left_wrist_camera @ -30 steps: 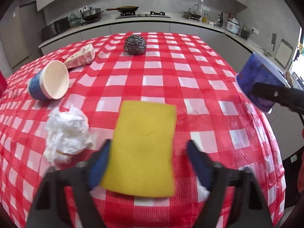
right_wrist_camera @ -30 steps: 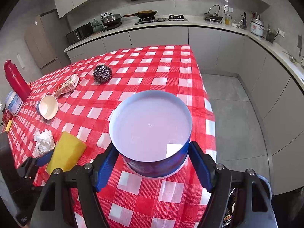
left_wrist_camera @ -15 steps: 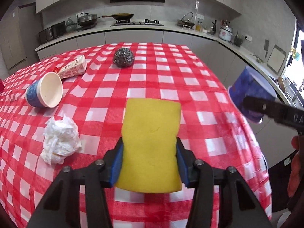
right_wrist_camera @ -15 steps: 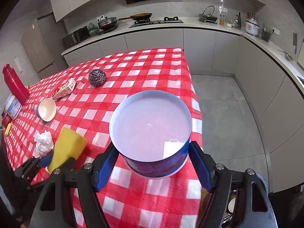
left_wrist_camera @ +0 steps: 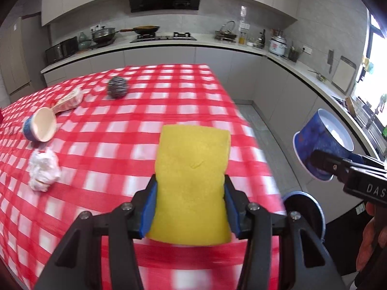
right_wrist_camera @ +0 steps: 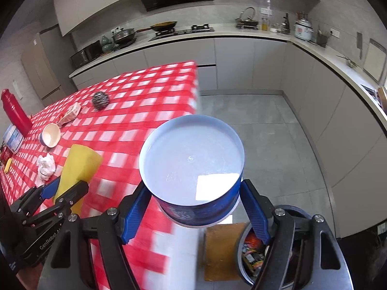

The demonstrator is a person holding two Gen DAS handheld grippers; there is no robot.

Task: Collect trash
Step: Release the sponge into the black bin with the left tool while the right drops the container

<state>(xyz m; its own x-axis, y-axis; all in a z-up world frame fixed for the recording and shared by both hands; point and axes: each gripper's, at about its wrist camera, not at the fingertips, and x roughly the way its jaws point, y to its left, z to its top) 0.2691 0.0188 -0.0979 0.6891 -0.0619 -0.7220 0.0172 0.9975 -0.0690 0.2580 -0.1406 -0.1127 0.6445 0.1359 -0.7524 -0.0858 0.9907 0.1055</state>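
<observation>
- The left gripper is clamped on a yellow sponge; its blue pads press both long edges, and the sponge stands lifted off the table, sticking out past the fingers.
- The same sponge shows in the right wrist view at lower left, held up above the cloth by the left gripper's black arms.
- The right gripper grips a blue paper bowl between its blue pads, one on each side of the wall; the bowl's white inside faces the camera and looks empty.
- In the left wrist view that bowl hangs tilted in the air at the right, beyond the table's edge and over the grey floor.
- A trash bin with coloured wrappers inside sits on the floor beside the table's near corner, just below the right gripper's right finger; its rim also shows in the left view.
- On the red-and-white checked tablecloth lie a crumpled white tissue, a small paper cup on its side with its mouth towards the camera, a flattened carton just behind the cup, and a steel wool ball farther back.
- A red thermos stands upright at the table's far left edge.
- Part of a hand shows at the right edge of the left view, behind the right gripper's handle.
</observation>
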